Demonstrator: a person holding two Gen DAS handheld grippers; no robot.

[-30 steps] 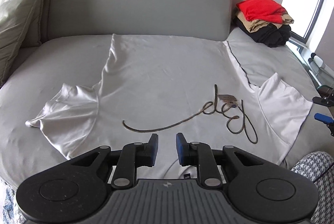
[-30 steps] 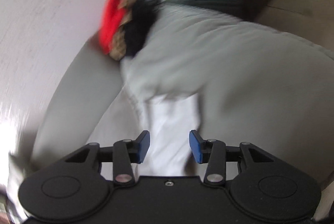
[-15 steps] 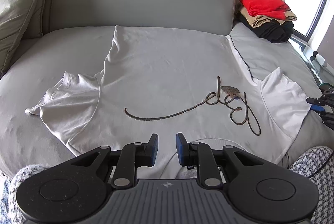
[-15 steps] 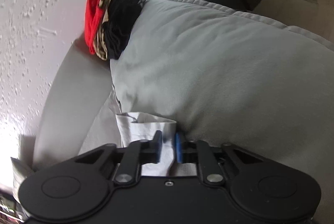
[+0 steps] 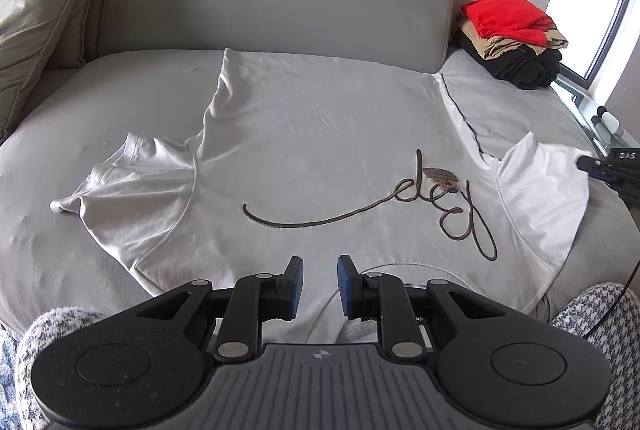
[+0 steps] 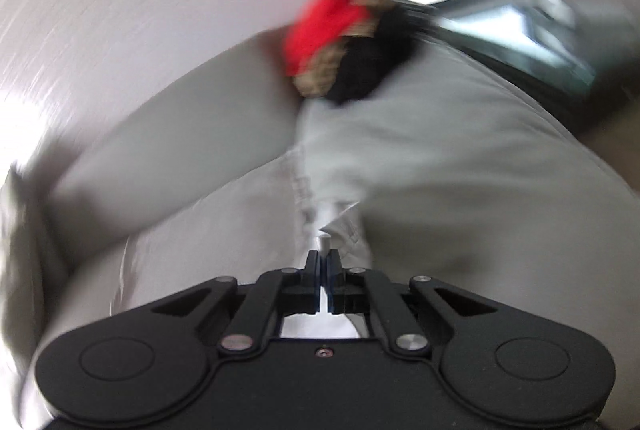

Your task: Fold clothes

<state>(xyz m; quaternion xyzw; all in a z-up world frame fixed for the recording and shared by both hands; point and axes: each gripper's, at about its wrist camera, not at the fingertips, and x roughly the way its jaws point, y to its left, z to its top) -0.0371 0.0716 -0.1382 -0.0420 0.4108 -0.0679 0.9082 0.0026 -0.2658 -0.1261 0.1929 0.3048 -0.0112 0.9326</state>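
Observation:
A white T-shirt [image 5: 320,149] with dark script lettering lies spread flat on the grey sofa bed [image 5: 120,101], collar toward me. My left gripper [image 5: 319,280] hovers open just above the collar with nothing between its fingers. At the right edge of the left wrist view my right gripper [image 5: 588,163] touches the tip of the right sleeve [image 5: 544,189]. The right wrist view is blurred, but it shows the right gripper [image 6: 324,258] shut on white sleeve cloth [image 6: 332,218].
A stack of folded clothes [image 5: 512,33], red over tan over black, sits at the back right corner by the window. Green cushions [image 5: 36,17] lean at the back left. A person's checked trouser legs [image 5: 592,310] stand at the near edge.
The right gripper closed on the right sleeve's end and now swings with it, blurring its view. The left gripper stayed open and drew back slightly, bringing the collar into view.

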